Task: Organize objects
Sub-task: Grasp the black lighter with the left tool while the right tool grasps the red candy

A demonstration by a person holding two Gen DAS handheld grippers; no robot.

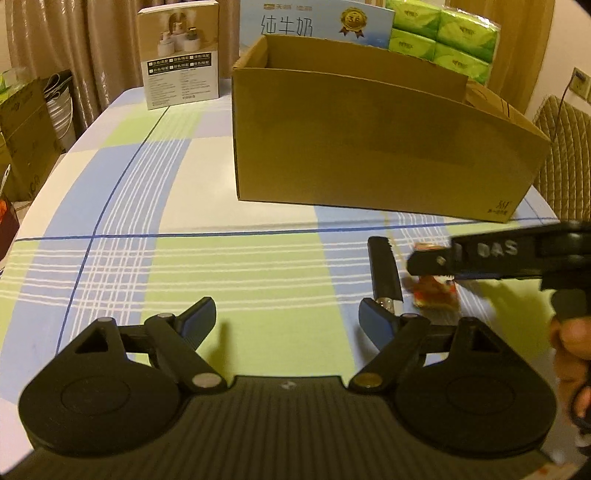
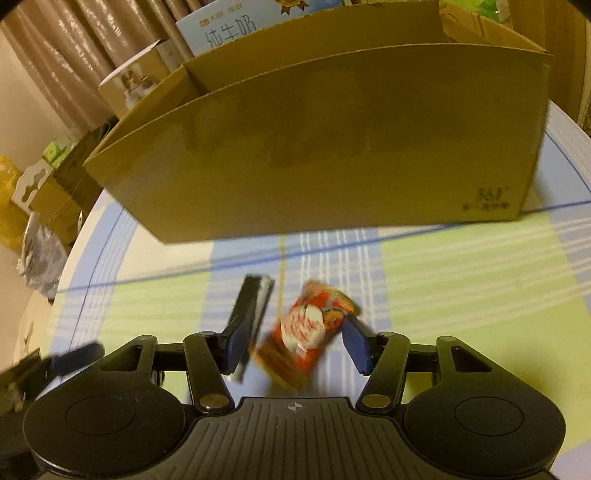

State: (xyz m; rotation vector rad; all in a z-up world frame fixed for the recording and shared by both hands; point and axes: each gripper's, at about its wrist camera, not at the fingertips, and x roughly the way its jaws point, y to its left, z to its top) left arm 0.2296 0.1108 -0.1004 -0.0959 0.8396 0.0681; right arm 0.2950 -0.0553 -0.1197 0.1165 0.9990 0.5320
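A red and orange snack packet (image 2: 306, 334) lies on the checked tablecloth between the open fingers of my right gripper (image 2: 295, 341); neither pad clearly touches it. A black bar-shaped object (image 2: 251, 314) lies just left of the packet, beside the right gripper's left finger. In the left wrist view the same black bar (image 1: 384, 275) and packet (image 1: 434, 293) lie right of centre, with the right gripper (image 1: 428, 264) over the packet. My left gripper (image 1: 288, 321) is open and empty, its right finger close to the near end of the bar.
An open brown cardboard box (image 1: 369, 147) stands on the table behind the objects; it also shows in the right wrist view (image 2: 332, 147). Behind it stand a milk carton box (image 1: 314, 18), green tissue packs (image 1: 443, 37) and a small product box (image 1: 179, 55). A chair (image 1: 565, 147) is at the right.
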